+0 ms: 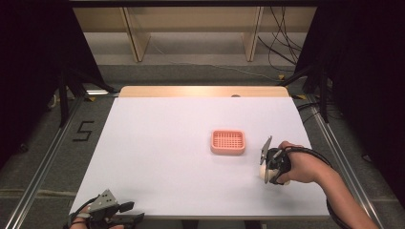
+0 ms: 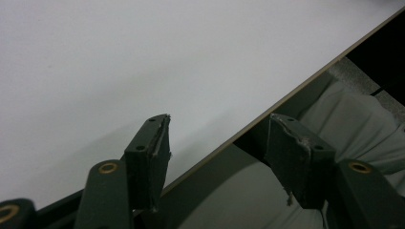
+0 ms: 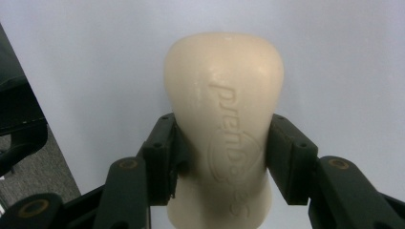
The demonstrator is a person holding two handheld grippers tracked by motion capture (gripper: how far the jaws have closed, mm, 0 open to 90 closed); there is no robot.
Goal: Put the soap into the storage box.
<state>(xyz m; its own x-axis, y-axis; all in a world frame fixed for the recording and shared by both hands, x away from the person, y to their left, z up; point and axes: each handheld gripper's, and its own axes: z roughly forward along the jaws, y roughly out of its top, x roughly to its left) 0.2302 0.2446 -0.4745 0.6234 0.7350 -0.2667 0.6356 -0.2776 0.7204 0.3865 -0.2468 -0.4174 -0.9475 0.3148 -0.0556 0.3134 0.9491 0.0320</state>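
Right claw (image 3: 219, 157) is clamping a cream soap bar (image 3: 223, 119) across its narrow sides, pads pressing both flanks, embossed face turned toward my camera. In the high view the soap (image 1: 273, 174) is sitting low near the right edge of the surface (image 1: 157, 157), toward the near right corner, with my right claw (image 1: 269, 168) wrapped around it. I cannot tell whether the bar is touching the surface or hanging just above it.

Pink soap dish (image 1: 228, 141) is standing right of centre on the surface, slotted floor bare, apart from the soap and farther from me than it.

Left claw (image 2: 217, 138) is resting released at the near left corner, jaws spread with nothing between them, one jaw over the surface and the other past the near edge. High view is showing it (image 1: 125, 213) idle there, well apart from the work.

Step in hand, as I am reading it: the soap is gripped and the carry to the dish is about to start.

Next move is calling for a lift clear of the surface, a short travel away from me and toward the centre, then lining the bar's long side with the dish's long side before lowering. The soap looks slick, so I am judging the grip should stay firm and the descent slow.
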